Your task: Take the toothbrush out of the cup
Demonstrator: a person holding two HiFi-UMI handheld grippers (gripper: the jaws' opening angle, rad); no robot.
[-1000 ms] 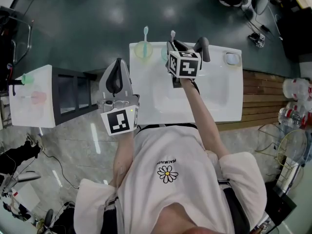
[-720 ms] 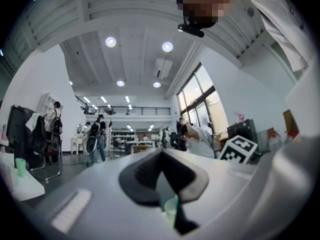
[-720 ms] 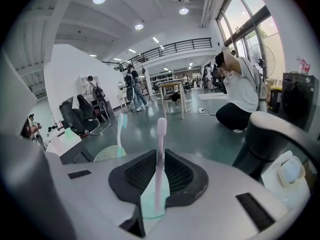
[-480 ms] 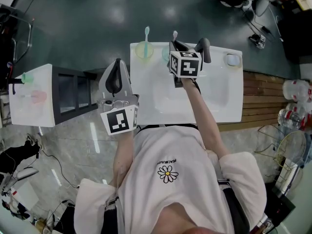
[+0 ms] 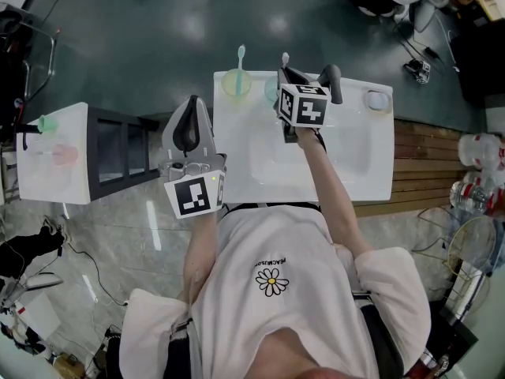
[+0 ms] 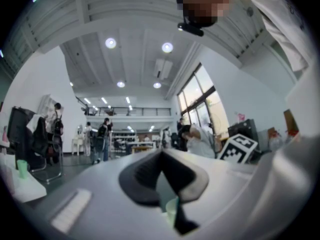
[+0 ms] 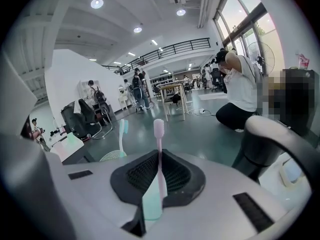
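The right tool, whose jaws have just been closing, pinches the pink toothbrush mid-handle above the cup. The toothbrush looks light, stiff and slick, so it may pivot. The left tool is closed and empty.

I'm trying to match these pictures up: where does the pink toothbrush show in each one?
Head view: pink toothbrush top centre, poking up past the right gripper.
Left gripper view: not in it.
Right gripper view: centre, upright between the jaws, which have just been closing on it.
Shared landmark: teal toothbrush, left of it in head and right gripper views.
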